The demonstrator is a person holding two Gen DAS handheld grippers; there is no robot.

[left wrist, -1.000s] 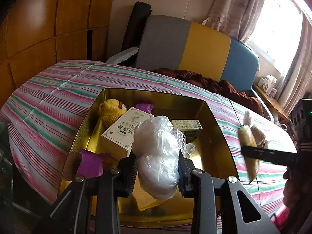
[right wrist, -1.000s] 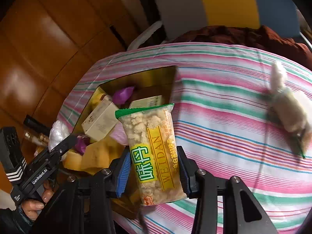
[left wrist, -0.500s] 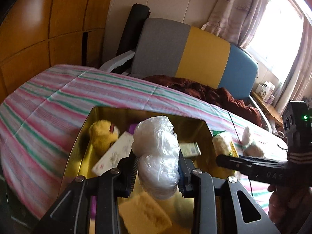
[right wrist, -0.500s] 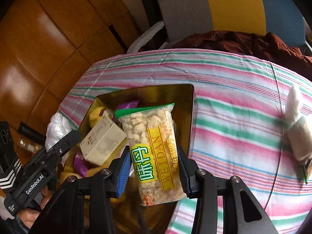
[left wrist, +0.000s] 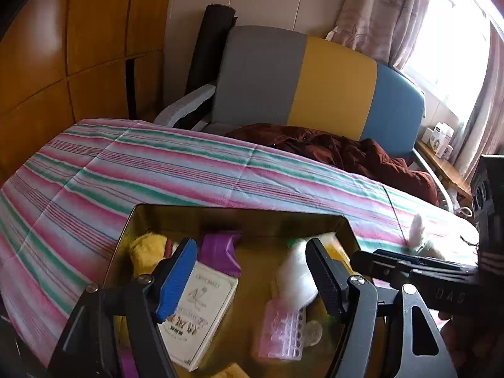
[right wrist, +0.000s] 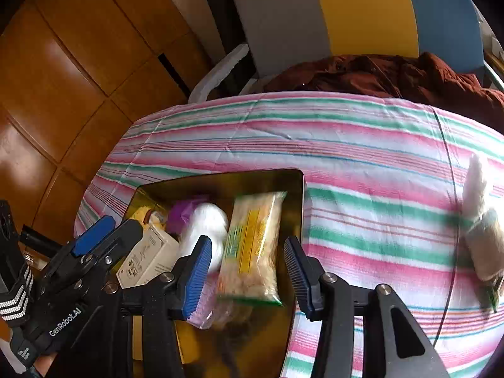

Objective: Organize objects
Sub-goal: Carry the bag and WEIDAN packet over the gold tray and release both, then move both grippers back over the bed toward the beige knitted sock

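Here both hand-held grippers hang over the gold tray point(right wrist: 300, 208) on the striped table point(right wrist: 362, 145), and both have just let go. The right hand-held gripper point(right wrist: 249, 278) has its jaws opening, and the snack packet point(right wrist: 253, 245) lies loose between and just beyond them, blurred, its long axis running away from the fingers and its far end near the tray's back right corner. The left hand-held gripper point(left wrist: 252, 278) is also opening, nothing between its pads; the white plastic bundle point(left wrist: 296, 275) sits in the tray just inside its right finger, beside a clear pink case point(left wrist: 280, 330) and a white box point(left wrist: 195, 312).

Half a second ago each gripper was clamped on its item, packet upright in the right, bundle in the left. Outside the tray, one pale wrapped item point(right wrist: 482, 236) lies on the cloth well to the right, nearer the right hand, so I judge it the likely next pickup.
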